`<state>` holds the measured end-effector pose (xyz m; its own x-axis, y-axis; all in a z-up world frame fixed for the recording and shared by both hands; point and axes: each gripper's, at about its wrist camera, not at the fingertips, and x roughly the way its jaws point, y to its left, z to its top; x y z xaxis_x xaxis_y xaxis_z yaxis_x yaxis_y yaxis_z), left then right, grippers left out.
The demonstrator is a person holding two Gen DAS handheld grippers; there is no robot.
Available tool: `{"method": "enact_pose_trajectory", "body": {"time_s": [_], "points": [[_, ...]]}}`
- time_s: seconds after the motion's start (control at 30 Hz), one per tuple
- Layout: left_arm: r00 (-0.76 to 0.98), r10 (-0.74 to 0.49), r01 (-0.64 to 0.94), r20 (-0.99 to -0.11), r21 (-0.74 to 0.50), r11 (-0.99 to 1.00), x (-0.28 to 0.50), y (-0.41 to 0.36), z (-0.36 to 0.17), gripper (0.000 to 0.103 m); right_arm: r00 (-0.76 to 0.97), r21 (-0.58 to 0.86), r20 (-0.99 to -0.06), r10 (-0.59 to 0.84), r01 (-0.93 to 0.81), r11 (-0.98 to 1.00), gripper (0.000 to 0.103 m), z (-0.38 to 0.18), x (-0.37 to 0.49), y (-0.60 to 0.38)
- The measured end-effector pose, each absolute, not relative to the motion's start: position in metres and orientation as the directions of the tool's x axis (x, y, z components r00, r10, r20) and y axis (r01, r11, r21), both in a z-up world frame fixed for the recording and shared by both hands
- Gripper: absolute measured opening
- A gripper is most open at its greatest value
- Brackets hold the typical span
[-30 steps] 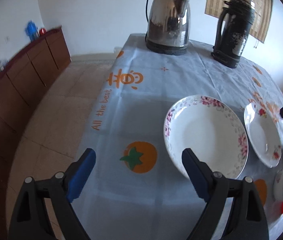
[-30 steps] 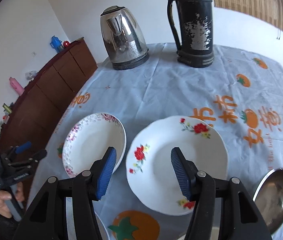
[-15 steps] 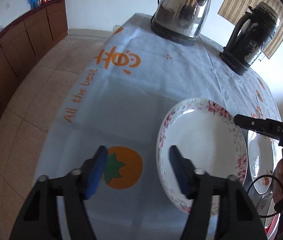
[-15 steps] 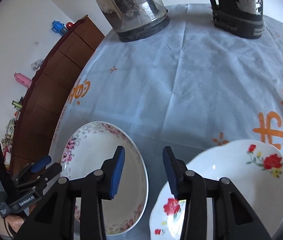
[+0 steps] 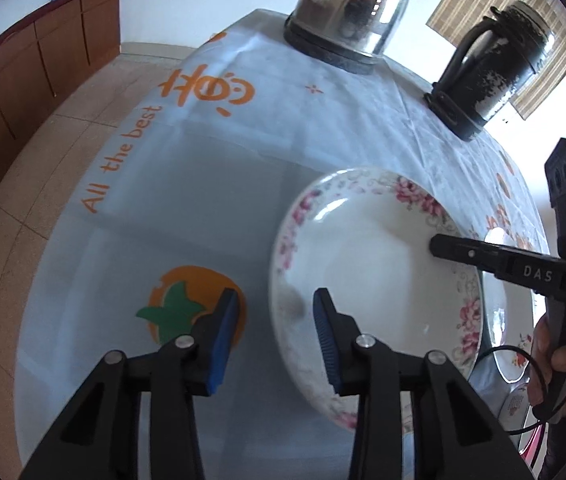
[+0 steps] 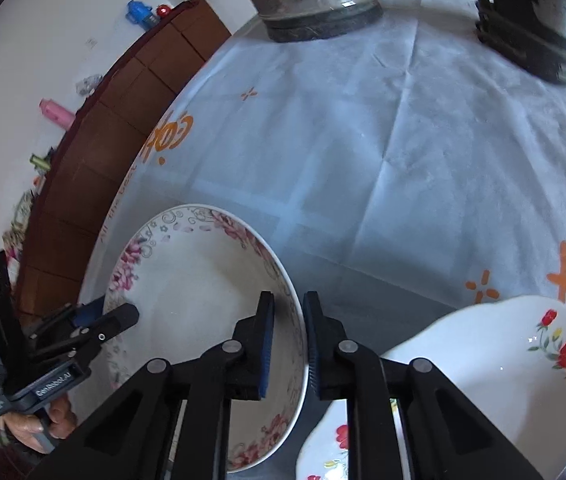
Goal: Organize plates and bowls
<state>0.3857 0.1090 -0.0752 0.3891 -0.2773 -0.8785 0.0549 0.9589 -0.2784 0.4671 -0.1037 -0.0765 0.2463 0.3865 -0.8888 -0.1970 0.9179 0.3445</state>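
A white plate with a pink floral rim [image 5: 371, 264] lies on the blue tablecloth; it also shows in the right wrist view [image 6: 199, 300]. My left gripper [image 5: 277, 340] straddles its near-left rim, jaws partly open with a gap to the rim. My right gripper [image 6: 287, 344] straddles its right rim, jaws narrowly apart around it; contact is unclear. A second white plate with red flowers [image 6: 495, 368] lies to the right, also in the left wrist view [image 5: 499, 320] behind the first.
A steel kettle [image 5: 355, 12] and a black thermos [image 5: 495, 68] stand at the table's far side. The table's left edge [image 5: 55, 216] drops to a tiled floor with a brown cabinet [image 5: 23, 76] beyond. A small dish [image 5: 517, 404] sits at the right.
Both grippers have moved in onto the pink-rimmed plate and narrowed their jaws. The right gripper shifted left from the red-flower plate to this plate's right rim.
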Motion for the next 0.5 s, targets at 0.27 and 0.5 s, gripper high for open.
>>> {"method": "enact_pose_trajectory", "body": {"time_s": [0.27, 0.5], "points": [[0.400, -0.304, 0.060, -0.865, -0.306, 0.950, 0.384, 0.108, -0.077, 0.015, 0.248, 0.361, -0.882, 0.400, -0.187, 0.913, 0.018, -0.080, 0.469, -0.100], [0.398, -0.346, 0.031, -0.850, -0.365, 0.931, 0.383, 0.120, -0.077, 0.011, 0.249, 0.363, -0.888, 0.388, -0.138, 0.921, 0.018, -0.078, 0.458, -0.099]]}}
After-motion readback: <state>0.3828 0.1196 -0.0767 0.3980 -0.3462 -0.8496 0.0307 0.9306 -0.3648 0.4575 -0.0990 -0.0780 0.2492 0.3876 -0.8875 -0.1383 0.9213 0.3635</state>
